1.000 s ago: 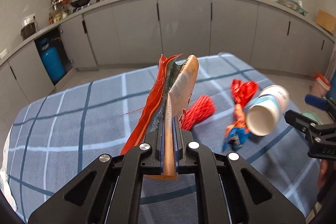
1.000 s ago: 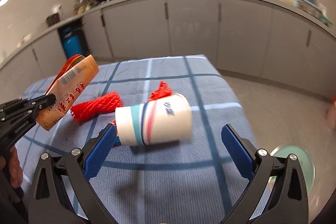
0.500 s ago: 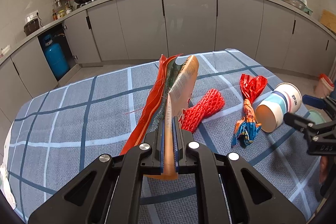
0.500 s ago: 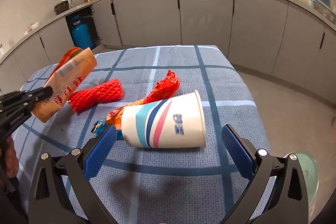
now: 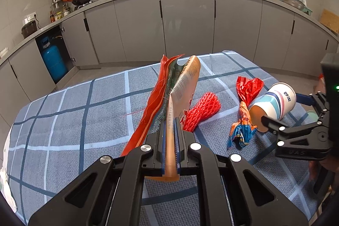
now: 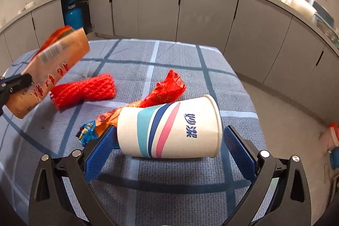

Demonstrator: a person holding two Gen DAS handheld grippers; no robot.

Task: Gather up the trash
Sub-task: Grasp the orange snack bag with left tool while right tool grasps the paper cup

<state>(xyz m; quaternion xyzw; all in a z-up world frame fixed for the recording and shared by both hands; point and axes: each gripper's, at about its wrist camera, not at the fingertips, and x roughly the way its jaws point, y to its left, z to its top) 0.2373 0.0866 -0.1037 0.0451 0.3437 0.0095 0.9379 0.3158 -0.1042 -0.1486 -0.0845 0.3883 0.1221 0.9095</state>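
left gripper: my jaws are clenched flat on two wrappers, a tan packet and a red one, held up off the bench. so that bit's bagged.

right gripper: jaws wide apart, straddling the cup. left pad looks to be about touching the base end, right pad sits just off the rim, so no squeeze yet as far as I can see.

cup: lying on its side on the checked cloth near the right edge of the bench, mouth pointing toward my left gripper in the left view.

still on the bench: red net in the middle, and a twisted foil wrapper right behind the cup, looks like it's touching it.

bin: can't see one for sure. something round and green on the floor off the right edge, too cut off to call.

progress: I'd say under halfway. two pieces picked up, cup next, then net and foil, and nothing's been dumped anywhere I can see.
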